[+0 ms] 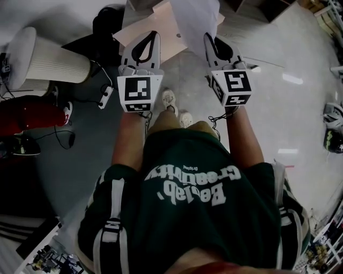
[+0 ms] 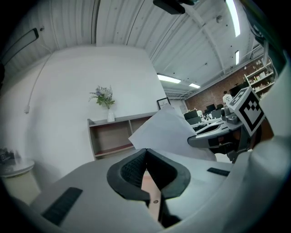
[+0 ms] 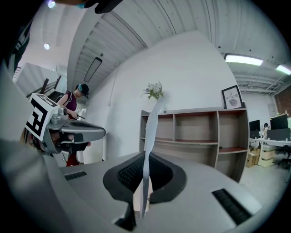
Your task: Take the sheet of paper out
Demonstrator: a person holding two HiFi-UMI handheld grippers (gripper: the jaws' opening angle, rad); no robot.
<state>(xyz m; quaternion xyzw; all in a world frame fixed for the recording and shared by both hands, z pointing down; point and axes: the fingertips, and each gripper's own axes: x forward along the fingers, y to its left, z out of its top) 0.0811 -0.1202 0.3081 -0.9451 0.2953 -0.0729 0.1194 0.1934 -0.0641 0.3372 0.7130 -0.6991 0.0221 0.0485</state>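
1. Right gripper [image 1: 210,38] has its jaws pinched tight on the sheet of paper [image 1: 195,16], which is up at 12 o'clock in the head view.
2. Left gripper [image 1: 153,35] is squeezed on a pinkish envelope [image 1: 170,33], at 9 o'clock from the sheet.
3. I think the sheet is mostly out. What is left is pulling the two fully apart.
4. Both tops are cut off by the picture edge. I cannot tell if a corner of the sheet sits inside the envelope.
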